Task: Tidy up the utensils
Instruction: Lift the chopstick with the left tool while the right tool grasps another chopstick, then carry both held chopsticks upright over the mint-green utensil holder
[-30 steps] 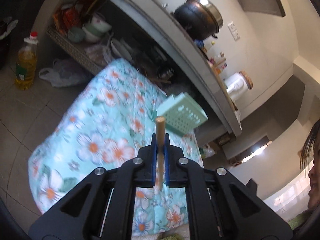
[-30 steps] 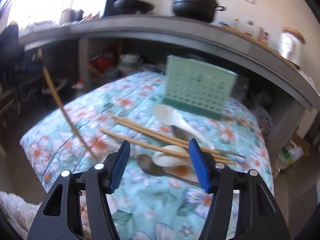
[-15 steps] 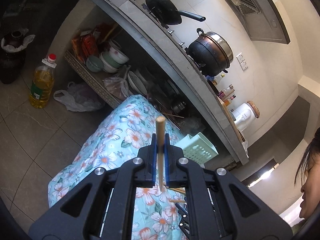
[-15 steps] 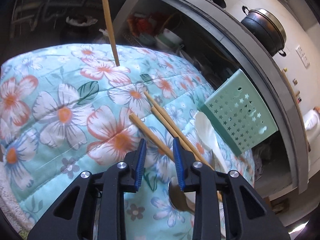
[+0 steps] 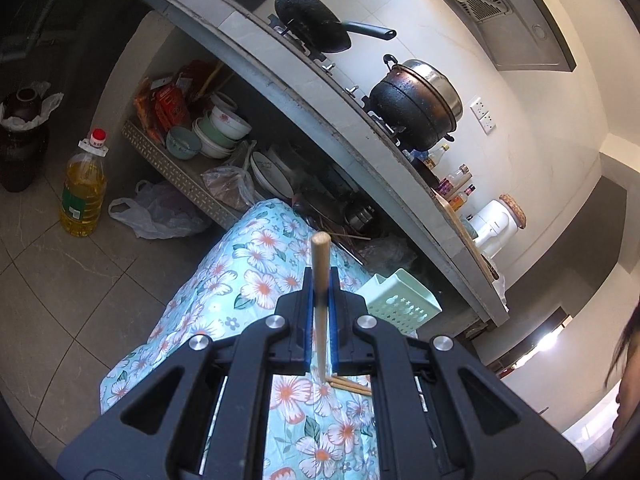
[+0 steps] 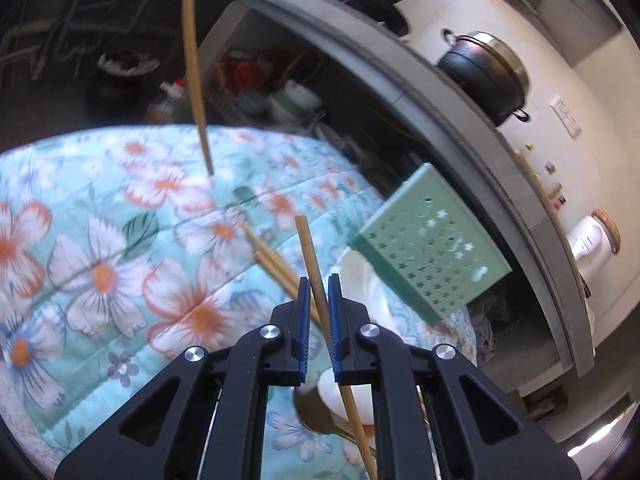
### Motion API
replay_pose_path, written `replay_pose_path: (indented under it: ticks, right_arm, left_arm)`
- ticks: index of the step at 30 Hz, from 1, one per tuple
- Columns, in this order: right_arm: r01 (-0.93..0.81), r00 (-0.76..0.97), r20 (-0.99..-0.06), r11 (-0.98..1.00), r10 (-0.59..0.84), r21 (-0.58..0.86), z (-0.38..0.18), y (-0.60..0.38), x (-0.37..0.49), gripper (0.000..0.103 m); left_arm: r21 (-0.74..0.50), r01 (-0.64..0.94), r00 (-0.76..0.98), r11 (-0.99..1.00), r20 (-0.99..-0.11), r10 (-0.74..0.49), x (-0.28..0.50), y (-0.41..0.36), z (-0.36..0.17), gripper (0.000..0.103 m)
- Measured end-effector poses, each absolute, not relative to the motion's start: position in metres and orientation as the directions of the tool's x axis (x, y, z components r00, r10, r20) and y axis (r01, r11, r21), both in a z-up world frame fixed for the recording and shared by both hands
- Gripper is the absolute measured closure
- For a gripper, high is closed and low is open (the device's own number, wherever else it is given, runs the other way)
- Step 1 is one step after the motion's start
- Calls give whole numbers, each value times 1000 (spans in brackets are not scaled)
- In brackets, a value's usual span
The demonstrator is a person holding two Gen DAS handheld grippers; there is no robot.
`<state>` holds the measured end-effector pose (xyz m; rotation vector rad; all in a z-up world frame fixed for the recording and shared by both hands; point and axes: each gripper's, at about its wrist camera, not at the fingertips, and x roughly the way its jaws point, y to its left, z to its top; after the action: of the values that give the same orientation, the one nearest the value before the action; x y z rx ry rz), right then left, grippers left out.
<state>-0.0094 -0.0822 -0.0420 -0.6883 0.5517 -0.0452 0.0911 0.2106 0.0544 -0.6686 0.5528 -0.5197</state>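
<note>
My left gripper point(image 5: 320, 280) is shut on a wooden chopstick point(image 5: 320, 256) that stands upright above the floral cloth point(image 5: 256, 280). The same chopstick point(image 6: 194, 80) hangs at the upper left of the right wrist view. The jaws of my right gripper point(image 6: 319, 286) are closing on a second chopstick point(image 6: 310, 256), which slants between the pads with its far end raised off the cloth. Two more chopsticks point(image 6: 272, 262) lie just ahead. A white spoon point(image 6: 360, 276) and a metal spoon point(image 6: 316, 412) lie beside them. The green perforated holder point(image 6: 432, 248) stands beyond, at the cloth's far edge.
Behind the covered table point(image 6: 100, 240) runs a grey counter point(image 5: 360, 132) with a black pot point(image 5: 416, 112) and a pan point(image 5: 316, 20). Bowls point(image 5: 220, 128) sit on the shelf below. An oil bottle point(image 5: 84, 192) and a plastic bag point(image 5: 156, 216) are on the floor. A person's hair point(image 5: 624, 344) shows at the right.
The right jaws went from wide open to nearly closed around one chopstick, as the gripper rolled and moved in over the pile. The left gripper rose with its chopstick, so more counter shows.
</note>
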Motion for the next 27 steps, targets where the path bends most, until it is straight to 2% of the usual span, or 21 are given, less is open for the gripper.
replay_pose_path:
  ticks: [7,13,21,27]
  right_arm:
    - [32,906,-365,893,-216,-450,17,-108,-29,96]
    - [104,926,-324,956,-194,-274,54,-152,-41,97]
    - [78,933,-352,997,-73,0,83,-229,-40,97]
    - [37,943,-333,984,23,172,110,-290,-29,97]
  left_arm:
    - [-671,294,744,681,-287,-604,98,185,79,98]
    - [-624,361,755,693,-240,-610,100,149,107,98]
    - [-536,467,754,703,-174,-633,110,92,150,98]
    - [-487,563,737,668,-71,-672,125,51,189,98]
